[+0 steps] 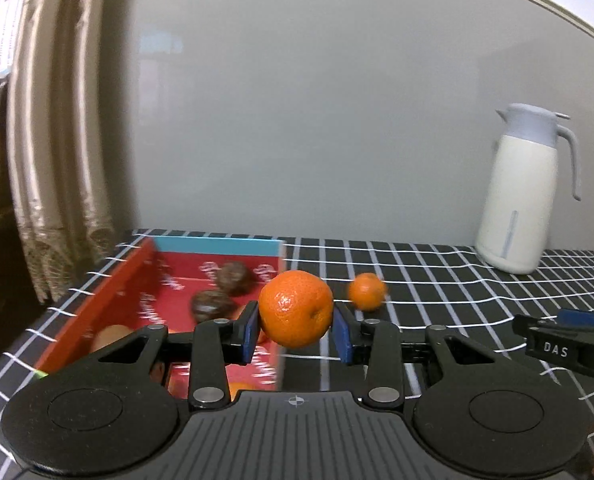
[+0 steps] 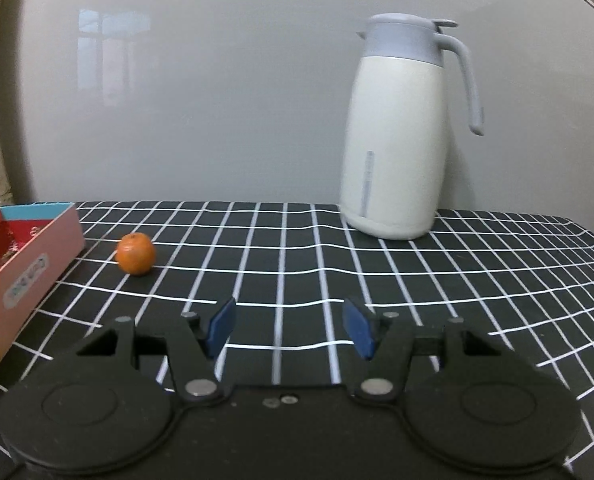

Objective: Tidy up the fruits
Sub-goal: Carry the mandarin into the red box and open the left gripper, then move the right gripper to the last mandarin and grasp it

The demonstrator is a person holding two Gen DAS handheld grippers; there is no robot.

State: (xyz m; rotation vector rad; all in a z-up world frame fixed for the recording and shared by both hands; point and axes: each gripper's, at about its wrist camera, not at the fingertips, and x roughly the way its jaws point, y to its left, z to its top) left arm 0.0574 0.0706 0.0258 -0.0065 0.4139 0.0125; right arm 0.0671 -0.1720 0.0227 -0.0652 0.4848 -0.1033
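Observation:
My left gripper (image 1: pixel 297 330) is shut on a large orange tangerine (image 1: pixel 296 314), held above the table by the right wall of a red box (image 1: pixel 109 280). The box holds two dark brown fruits (image 1: pixel 233 278) and other fruit partly hidden by the gripper. A smaller tangerine (image 1: pixel 367 291) lies on the black checked cloth right of the box; it also shows in the right wrist view (image 2: pixel 135 254). My right gripper (image 2: pixel 289 328) is open and empty, low over the cloth, right of and nearer than that tangerine. The box (image 2: pixel 29 268) is at the left edge there.
A cream jug with a grey lid (image 1: pixel 523 192) stands at the back right against the wall, also in the right wrist view (image 2: pixel 401 132). A curtain (image 1: pixel 57 128) hangs at the left. The right gripper's tip (image 1: pixel 565 340) shows at the right edge.

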